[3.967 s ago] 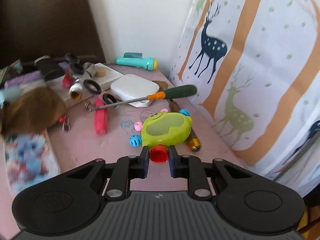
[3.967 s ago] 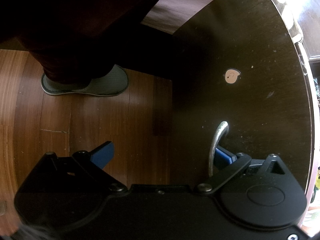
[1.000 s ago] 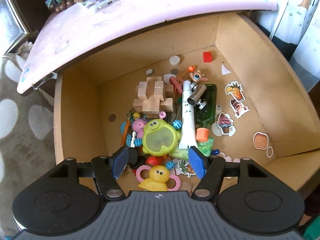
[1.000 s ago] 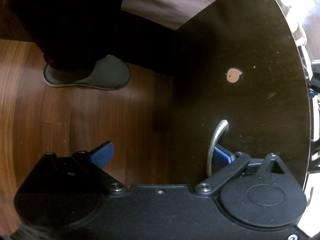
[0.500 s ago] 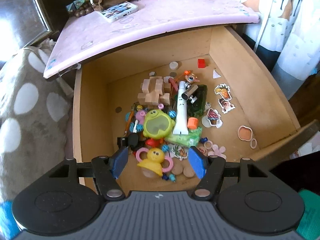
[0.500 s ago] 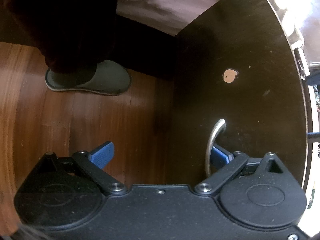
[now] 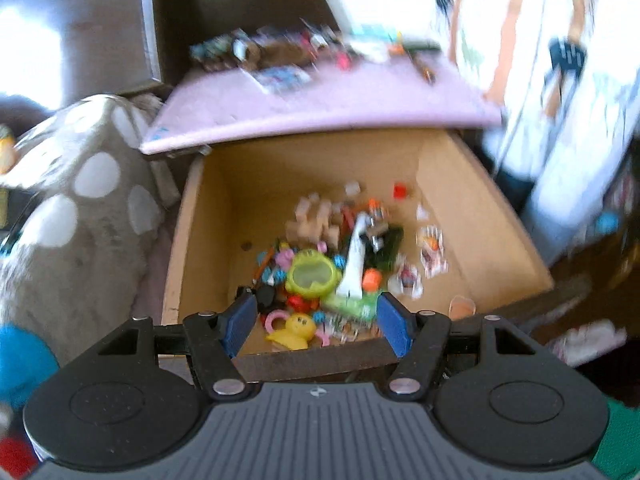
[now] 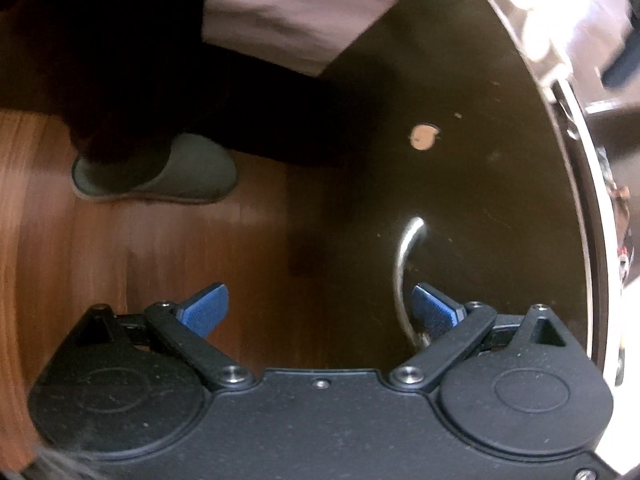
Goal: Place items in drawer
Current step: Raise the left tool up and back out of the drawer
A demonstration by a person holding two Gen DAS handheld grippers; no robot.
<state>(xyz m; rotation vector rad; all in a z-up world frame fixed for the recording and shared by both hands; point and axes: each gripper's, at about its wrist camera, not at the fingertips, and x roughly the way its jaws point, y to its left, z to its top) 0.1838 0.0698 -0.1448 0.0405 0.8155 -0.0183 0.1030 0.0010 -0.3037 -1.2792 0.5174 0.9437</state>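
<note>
In the left wrist view the wooden drawer [image 7: 472,216] stands pulled out under the pink tabletop [image 7: 320,108]. Inside lie the green frog toy [image 7: 313,275], a yellow duck teether [image 7: 294,327], wooden blocks [image 7: 316,220], a white tube [image 7: 354,260] and stickers. My left gripper [image 7: 316,320] is open and empty, above the drawer's front edge. In the right wrist view my right gripper [image 8: 320,310] is open, with its right finger hooked behind the metal handle [image 8: 404,264] of the dark drawer front [image 8: 460,160].
Several small items [image 7: 320,50] lie blurred on the tabletop. A grey spotted cushion [image 7: 76,216] lies left of the drawer, a deer-print curtain [image 7: 560,60] to the right. Wooden floor [image 8: 120,260] and a grey slipper [image 8: 160,172] show in the right wrist view.
My left gripper has pulled back and up from the drawer, open and empty, after leaving the green frog toy inside. The right gripper stays at the handle.
</note>
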